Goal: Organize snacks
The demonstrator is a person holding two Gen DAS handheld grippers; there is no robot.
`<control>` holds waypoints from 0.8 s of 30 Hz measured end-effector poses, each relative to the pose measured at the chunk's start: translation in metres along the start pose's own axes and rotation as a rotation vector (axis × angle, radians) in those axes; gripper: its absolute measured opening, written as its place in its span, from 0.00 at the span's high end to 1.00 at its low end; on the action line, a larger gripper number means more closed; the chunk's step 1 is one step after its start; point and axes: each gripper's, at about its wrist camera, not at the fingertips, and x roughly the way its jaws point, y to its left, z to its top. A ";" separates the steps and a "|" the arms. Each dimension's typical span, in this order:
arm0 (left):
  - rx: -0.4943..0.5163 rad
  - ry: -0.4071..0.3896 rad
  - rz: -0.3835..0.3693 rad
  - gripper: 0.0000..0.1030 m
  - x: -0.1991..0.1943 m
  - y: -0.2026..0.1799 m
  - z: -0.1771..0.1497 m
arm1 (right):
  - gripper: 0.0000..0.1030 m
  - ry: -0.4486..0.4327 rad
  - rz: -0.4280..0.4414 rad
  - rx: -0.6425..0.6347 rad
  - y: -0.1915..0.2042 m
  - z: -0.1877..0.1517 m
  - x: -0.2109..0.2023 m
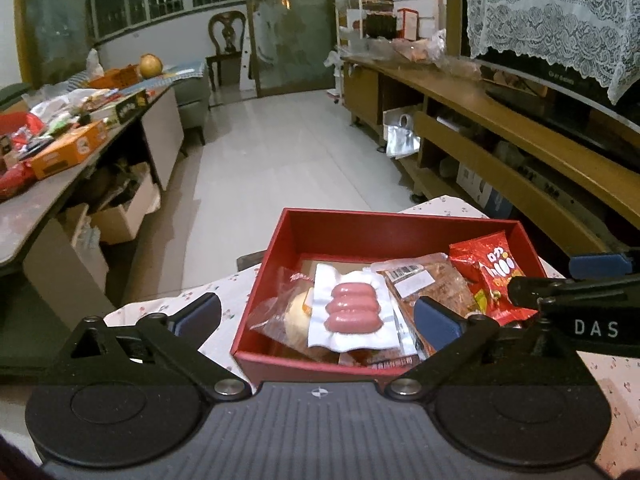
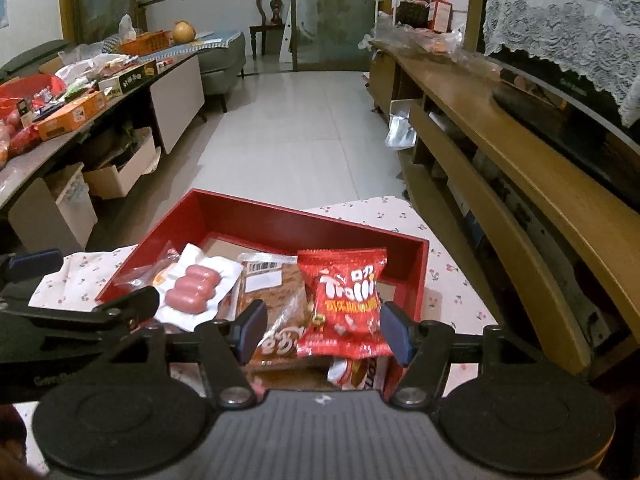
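Note:
A red box [image 1: 384, 226] [image 2: 280, 216] stands on a floral-cloth table and holds snacks. A pack of pink sausages [image 1: 352, 306] [image 2: 192, 288], a bun in a clear bag [image 1: 292, 314], a brown snack pack [image 1: 436, 280] [image 2: 280, 284] and a red snack bag [image 1: 492, 276] [image 2: 344, 304] lie in it. My left gripper [image 1: 318, 314] is open and empty, over the box's near left part. My right gripper [image 2: 324, 334] is open, its pads on either side of the red bag's lower end and apart from it. It also shows in the left wrist view [image 1: 568, 292].
A long table [image 1: 48, 196] on the left carries boxes and many snack packs. A wooden TV cabinet [image 1: 520, 128] runs along the right. Cardboard boxes [image 2: 116, 172] sit under the left table. Tiled floor [image 1: 288, 152] lies beyond the box.

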 end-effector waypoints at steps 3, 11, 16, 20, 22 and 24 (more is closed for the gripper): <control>-0.002 -0.002 0.009 0.00 -0.013 0.000 -0.004 | 0.24 -0.009 0.011 0.019 0.002 -0.010 -0.015; -0.035 0.040 -0.058 0.00 -0.038 0.003 -0.032 | 0.24 0.019 0.028 0.065 0.001 -0.046 -0.045; -0.054 0.031 -0.129 0.00 -0.056 0.003 -0.044 | 0.24 0.023 0.037 0.094 -0.003 -0.064 -0.063; 0.000 0.037 -0.104 0.00 -0.066 -0.005 -0.054 | 0.24 0.030 0.019 0.085 -0.001 -0.079 -0.074; -0.012 0.052 -0.117 0.00 -0.067 -0.005 -0.059 | 0.24 0.036 0.023 0.095 -0.002 -0.085 -0.077; -0.015 0.063 -0.125 0.00 -0.068 -0.005 -0.063 | 0.24 0.042 0.022 0.098 -0.003 -0.090 -0.080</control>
